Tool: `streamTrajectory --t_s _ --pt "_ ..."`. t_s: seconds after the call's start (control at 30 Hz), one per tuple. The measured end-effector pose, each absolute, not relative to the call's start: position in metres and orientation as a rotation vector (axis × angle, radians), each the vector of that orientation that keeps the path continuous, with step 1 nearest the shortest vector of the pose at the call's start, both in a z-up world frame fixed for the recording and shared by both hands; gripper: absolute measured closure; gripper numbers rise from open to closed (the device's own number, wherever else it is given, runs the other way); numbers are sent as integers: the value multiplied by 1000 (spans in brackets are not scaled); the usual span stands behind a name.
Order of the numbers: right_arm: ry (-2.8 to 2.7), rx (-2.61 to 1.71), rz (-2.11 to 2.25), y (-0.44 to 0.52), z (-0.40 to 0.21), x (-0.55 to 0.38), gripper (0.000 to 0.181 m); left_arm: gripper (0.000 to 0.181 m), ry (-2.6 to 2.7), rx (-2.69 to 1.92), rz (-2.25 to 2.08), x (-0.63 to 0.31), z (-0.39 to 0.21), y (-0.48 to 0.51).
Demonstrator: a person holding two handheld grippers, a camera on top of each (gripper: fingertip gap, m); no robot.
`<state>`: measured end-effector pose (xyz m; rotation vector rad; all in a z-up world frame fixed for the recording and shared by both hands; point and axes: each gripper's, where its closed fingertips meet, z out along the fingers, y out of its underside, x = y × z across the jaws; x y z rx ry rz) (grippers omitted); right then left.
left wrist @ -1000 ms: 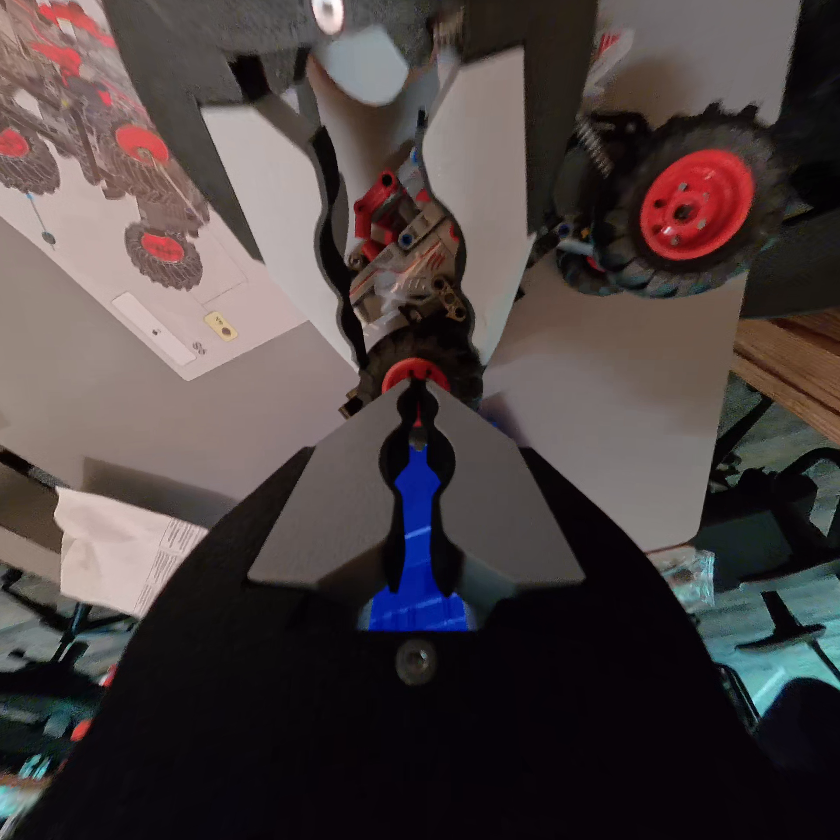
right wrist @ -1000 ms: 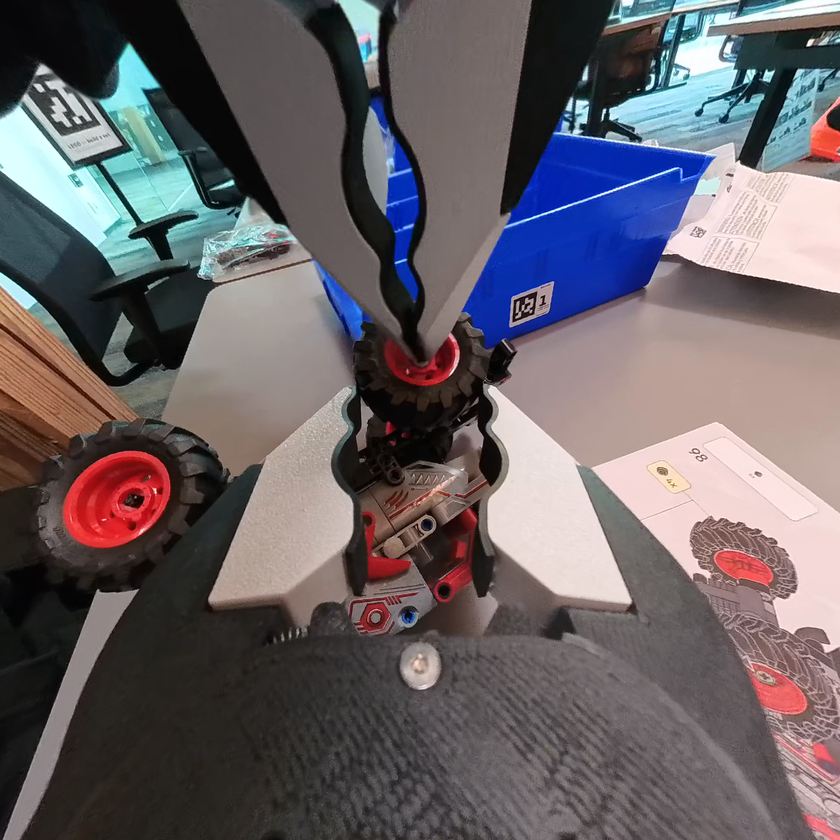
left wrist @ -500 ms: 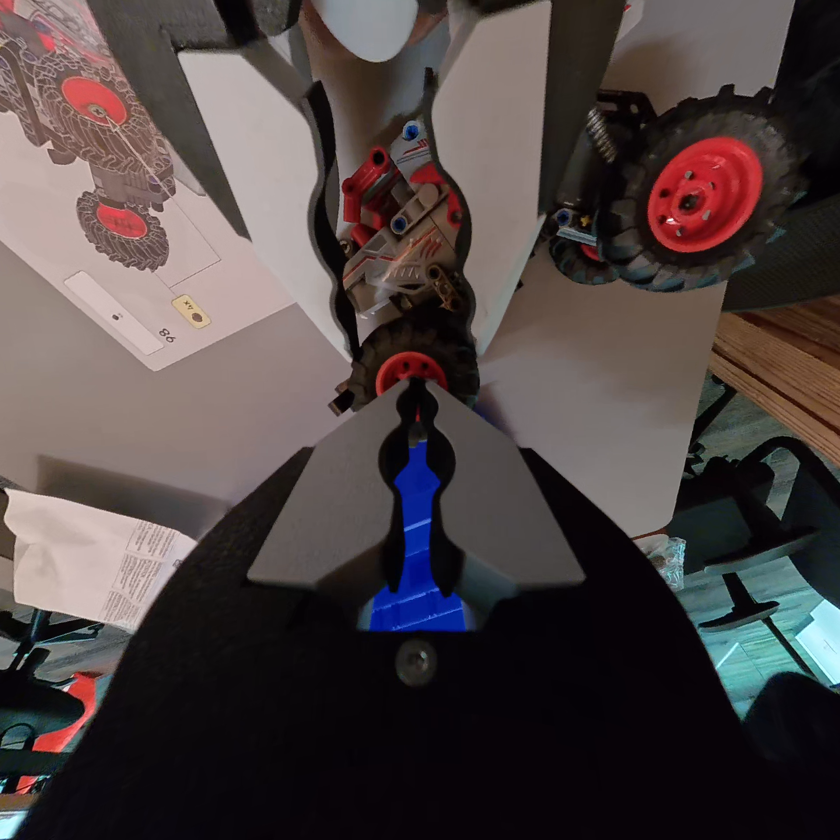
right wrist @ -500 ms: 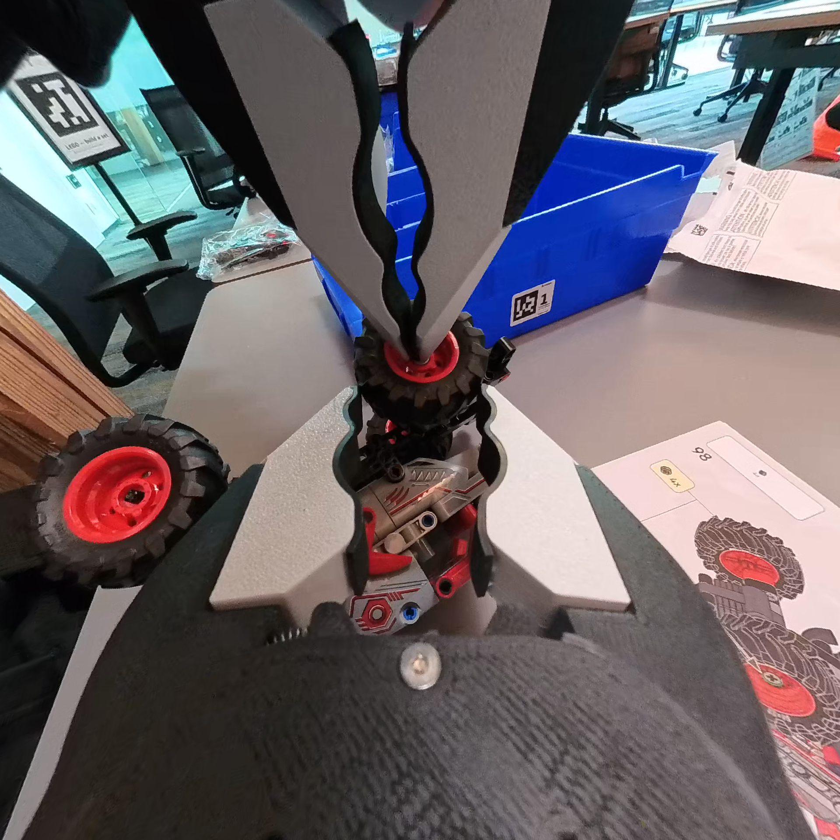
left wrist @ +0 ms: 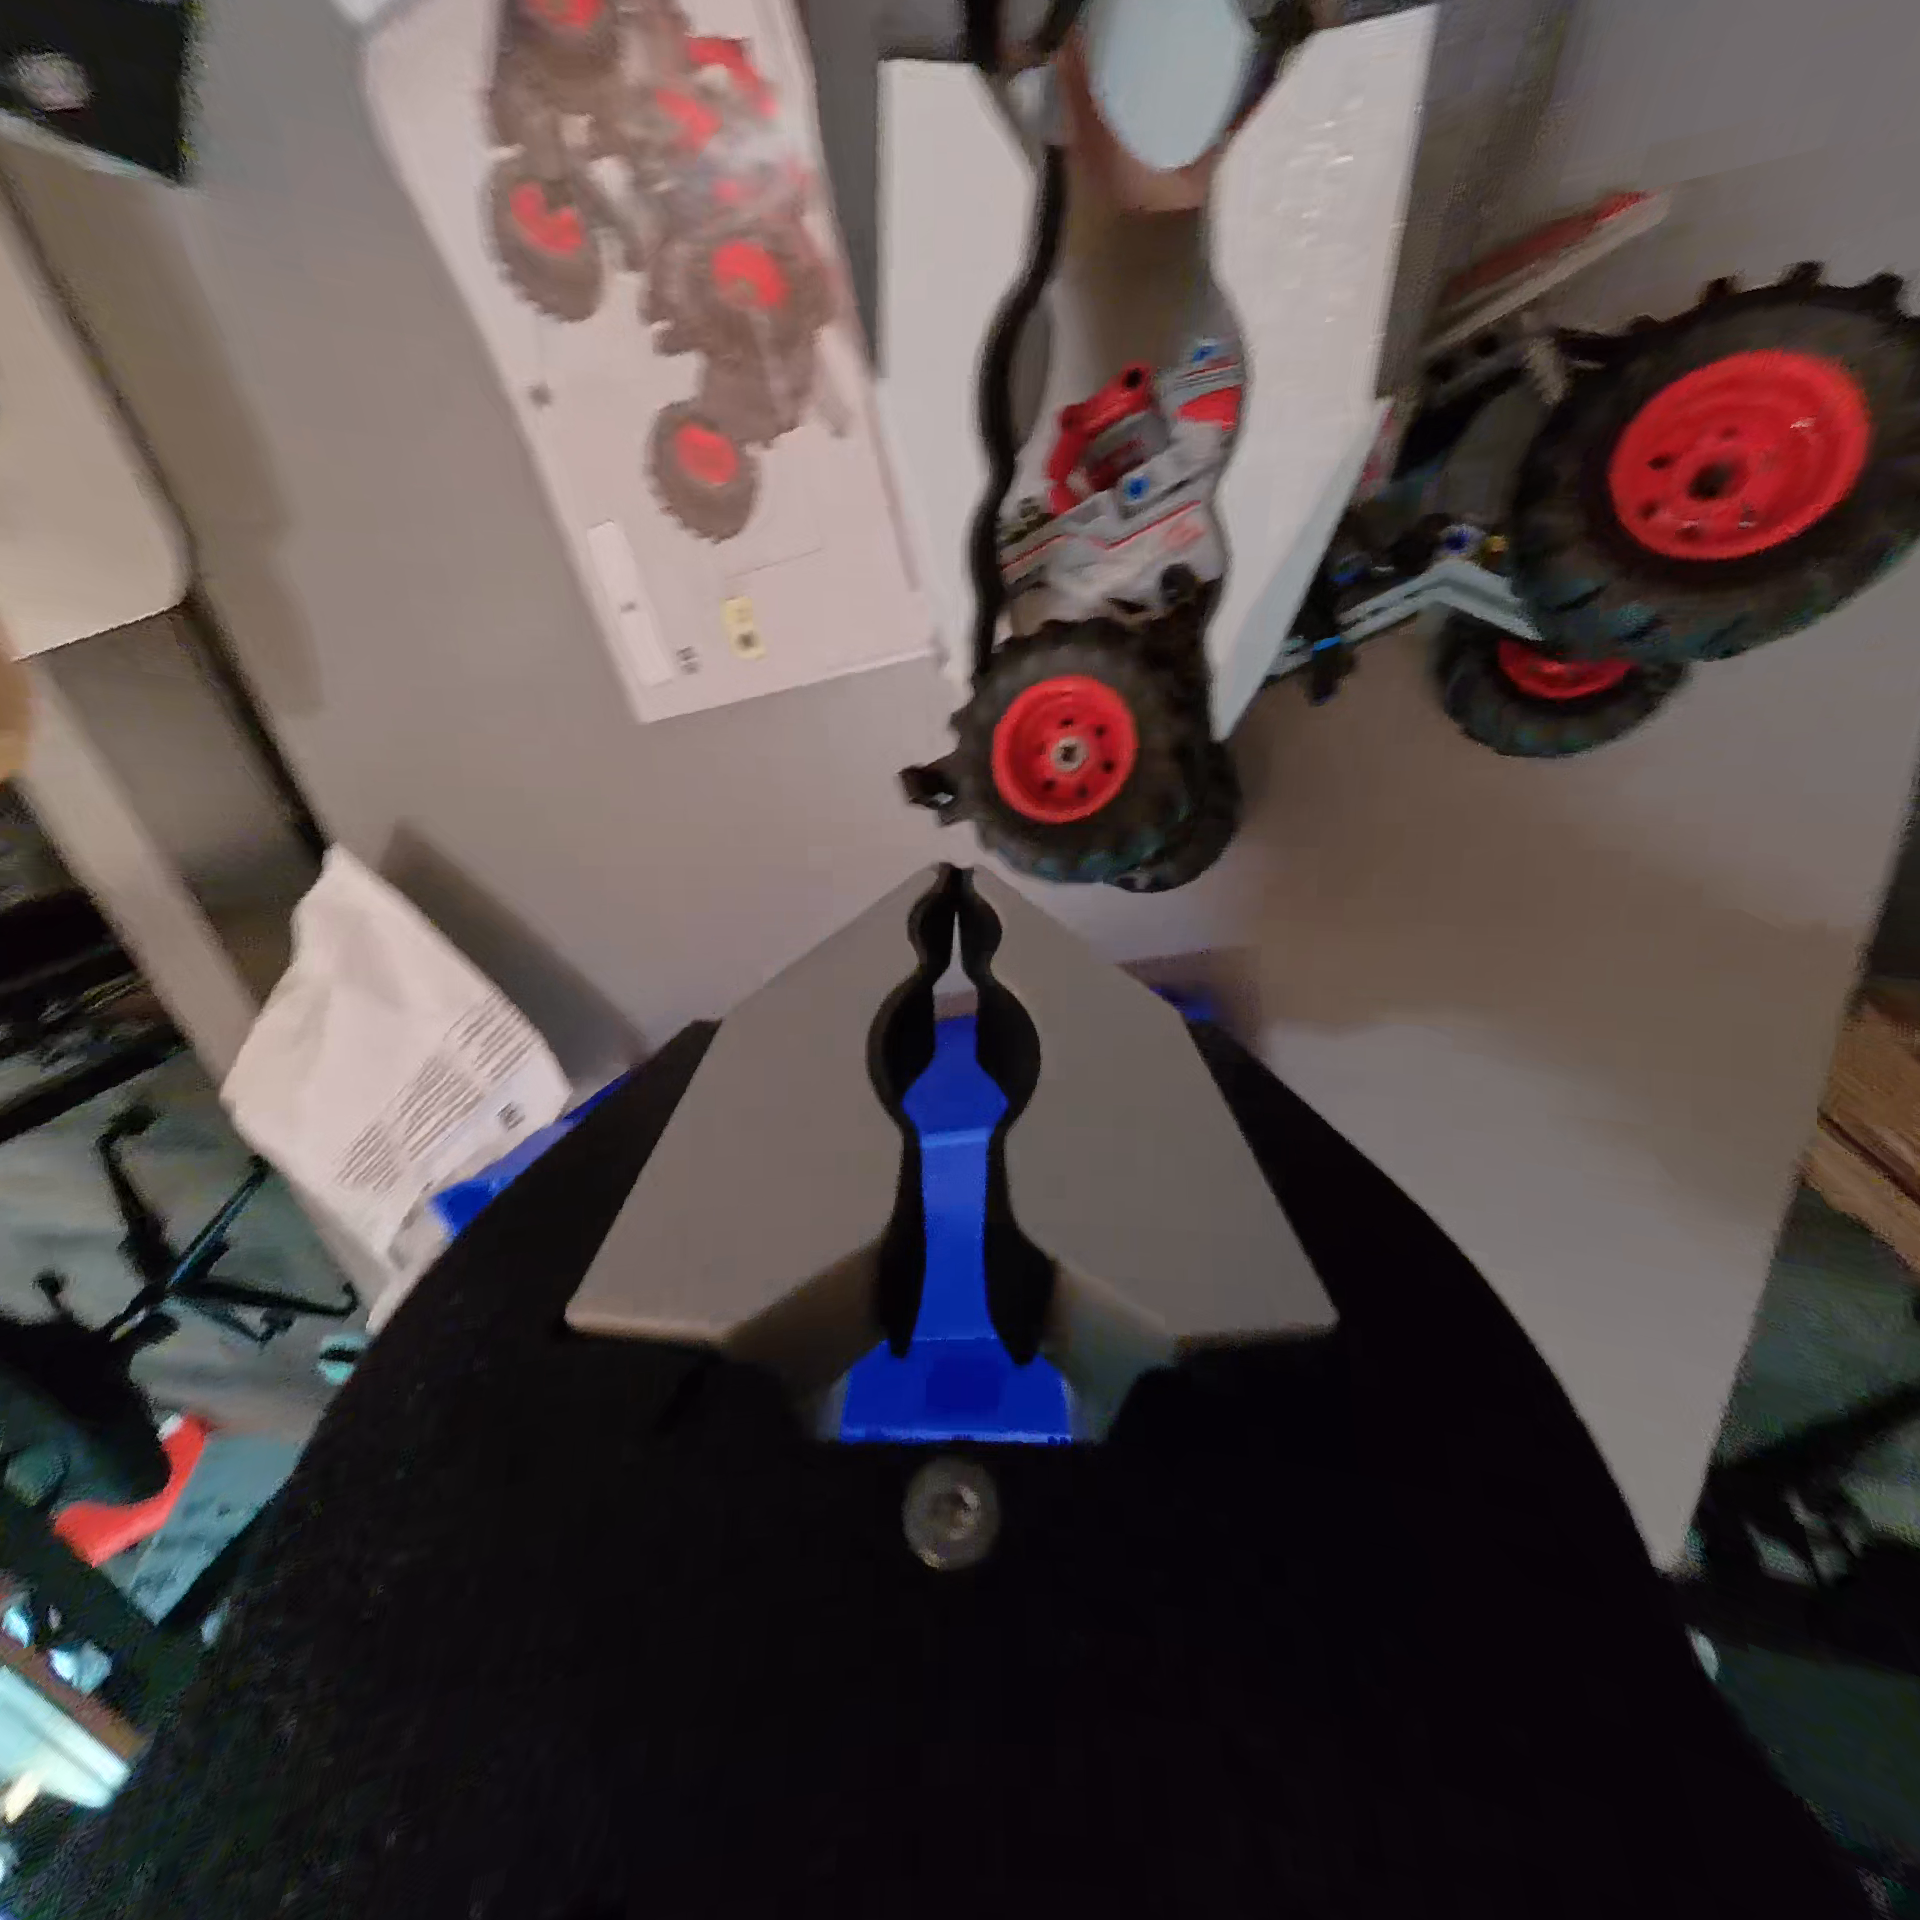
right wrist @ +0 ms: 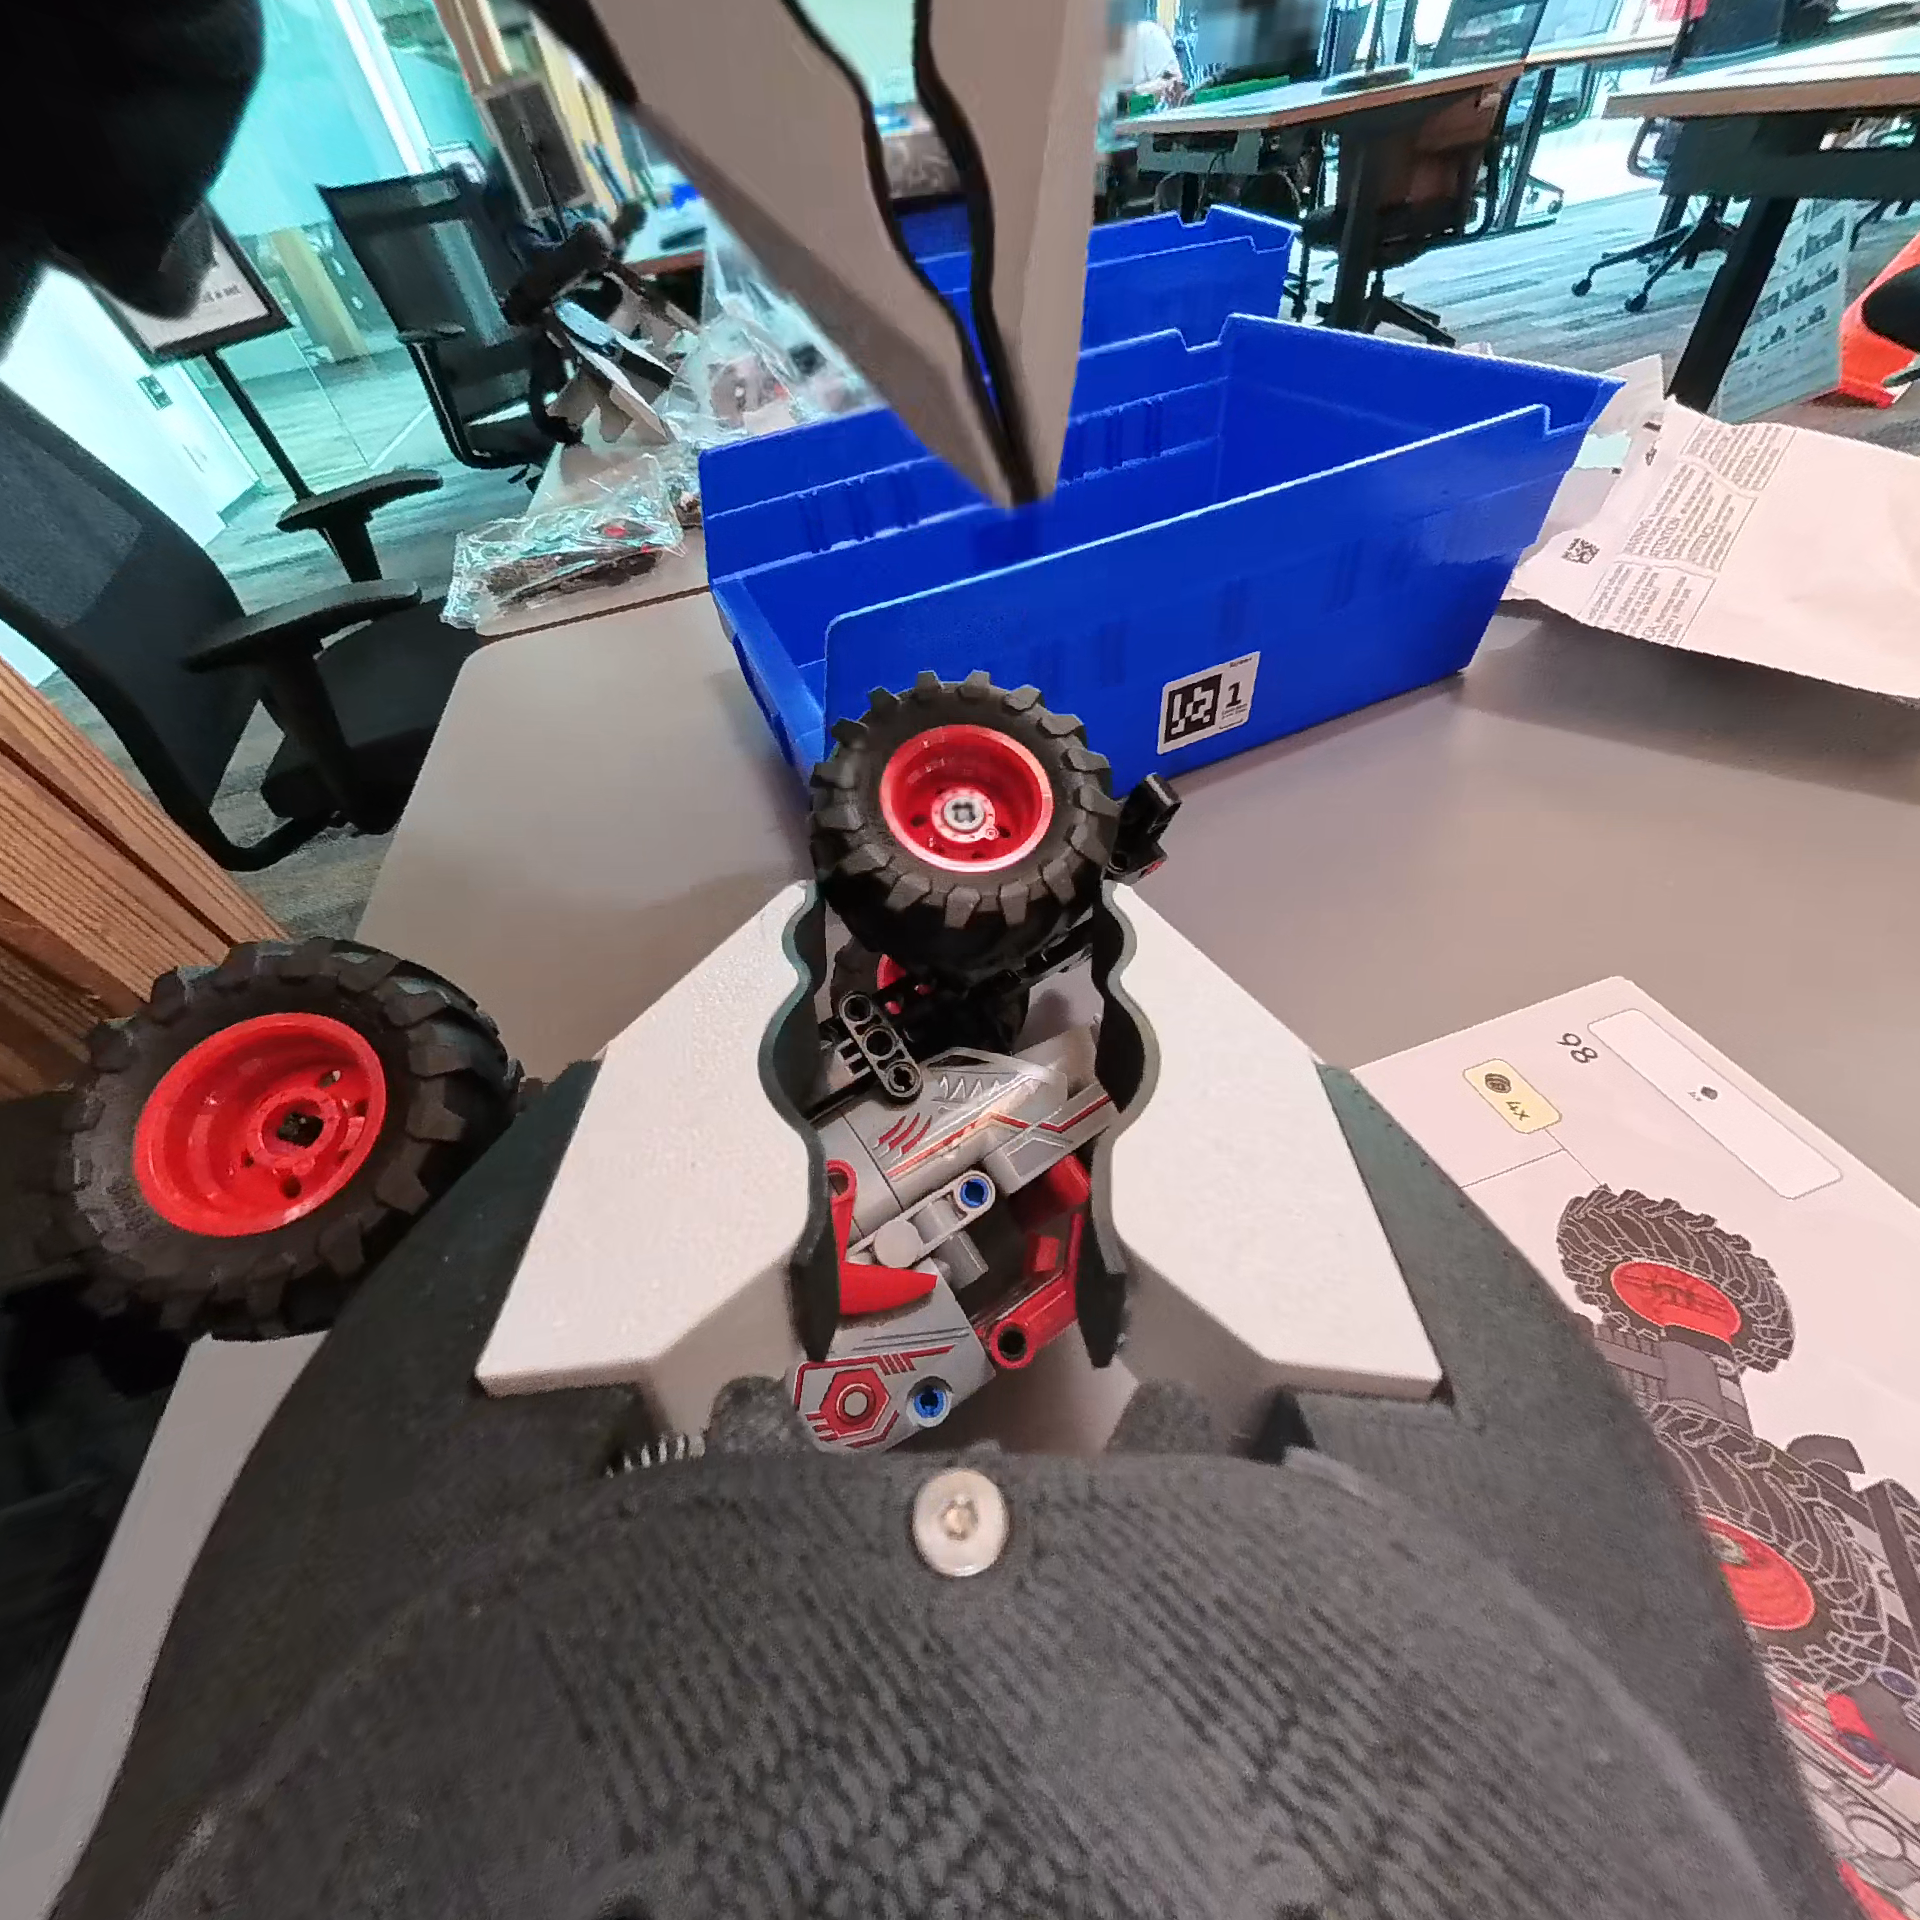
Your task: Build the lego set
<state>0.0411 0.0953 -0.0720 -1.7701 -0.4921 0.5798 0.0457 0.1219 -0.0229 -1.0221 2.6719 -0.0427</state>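
Note:
My right gripper [right wrist: 961, 906] is shut on the grey-and-red lego truck body [right wrist: 935, 1164] and holds it above the grey table [right wrist: 582, 790]. A black tyre with a red hub [right wrist: 961, 810] sits on the truck's front end, past my fingertips, with a small light piece in the hub centre. Another truck wheel [right wrist: 260, 1127] sticks out at the left. My left gripper [left wrist: 951, 883] is shut and empty, a short way back from that tyre [left wrist: 1065, 748]. In the right wrist view it [right wrist: 1023, 488] hangs over the blue bin [right wrist: 1143, 623].
The open instruction booklet [right wrist: 1662, 1247] lies on the table at the right. A white printed sheet [right wrist: 1766, 540] lies beyond the bin. Plastic bags of parts [right wrist: 561, 551] lie at the table's far left. Office chairs and desks stand behind. The gap from one gripper's tips to the other's is roughly 6 cm.
My left gripper's tips were at the red hub of the front tyre. They have pulled back and up, away from it. My right gripper still holds the truck.

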Motion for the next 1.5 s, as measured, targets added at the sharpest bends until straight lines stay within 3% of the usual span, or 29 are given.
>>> streamTrajectory --t_s 0.03,0.13,0.27,0.57,0.73,0.97,1.13,1.5 --pt "-497 -1771 581 95 -72 41 131 181 2618 -1066 -53 42 -18 129" --pt "-547 -1775 589 91 -73 41 126 181 2467 -1237 -14 15 -11 167" --pt "-657 -1768 626 77 -71 40 109 181 2440 -1505 -9 -43 -47 207" --pt "-680 -1696 595 62 -46 77 107 167 2622 -1614 15 -111 -135 231" --pt "-596 -1618 551 53 -38 101 111 169 2781 -1558 130 -131 -144 235" --pt "-608 -1634 533 49 -51 120 107 166 2896 -1518 -49 -124 -155 224" --pt "-603 -1632 521 48 -56 128 106 176 2933 -1481 -95 -125 -162 220" --pt "-565 -1639 531 52 -60 138 108 178 2774 -1467 5 -116 -161 246"
